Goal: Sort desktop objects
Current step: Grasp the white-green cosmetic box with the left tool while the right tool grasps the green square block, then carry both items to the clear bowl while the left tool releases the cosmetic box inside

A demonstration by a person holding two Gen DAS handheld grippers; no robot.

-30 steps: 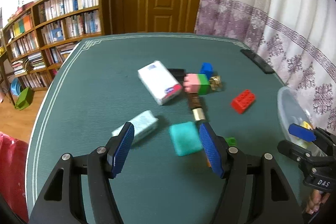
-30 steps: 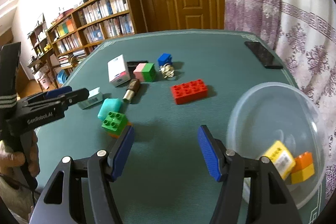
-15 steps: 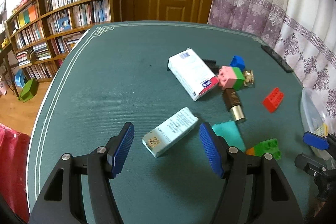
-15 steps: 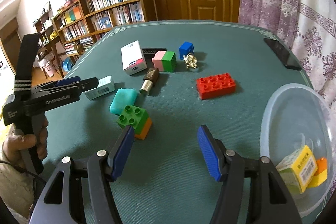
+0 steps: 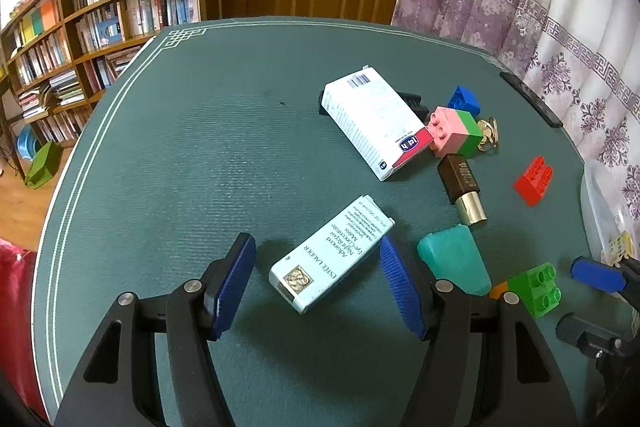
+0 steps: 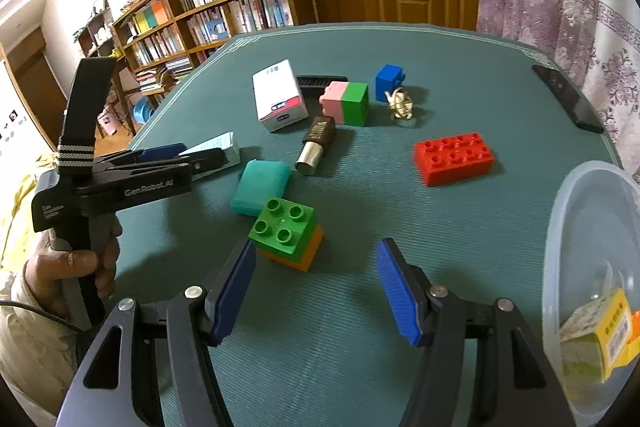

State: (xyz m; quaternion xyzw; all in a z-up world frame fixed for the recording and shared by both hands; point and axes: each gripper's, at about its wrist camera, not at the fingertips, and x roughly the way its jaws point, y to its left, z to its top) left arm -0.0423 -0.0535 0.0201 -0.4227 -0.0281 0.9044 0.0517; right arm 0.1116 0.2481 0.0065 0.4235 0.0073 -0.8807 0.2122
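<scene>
A pale blue carton point(image 5: 332, 255) lies flat on the green table point(image 5: 180, 167), between the fingers of my left gripper point(image 5: 318, 283), which is open; its pads do not press on it. From the right wrist view the left gripper point(image 6: 192, 155) hovers over that carton point(image 6: 224, 145). My right gripper point(image 6: 316, 287) is open and empty. A green-on-orange brick point(image 6: 286, 231) sits just ahead of its left finger. A teal case point(image 6: 262, 187), a lipstick tube point(image 6: 316, 143) and a red brick point(image 6: 454, 157) lie beyond.
A clear plastic bowl point(image 6: 580, 227) at the right holds a yellow box point(image 6: 600, 331). Farther back are a white box point(image 6: 280, 95), a pink-green block point(image 6: 346, 101), a blue block point(image 6: 389, 77), a gold trinket point(image 6: 400, 103), a black comb point(image 6: 320, 81) and a phone point(image 6: 568, 97).
The left gripper has swung left and sunk, leaving the teal case and straddling the pale blue carton. The right gripper has closed in on the green-on-orange brick. Both stayed open.
</scene>
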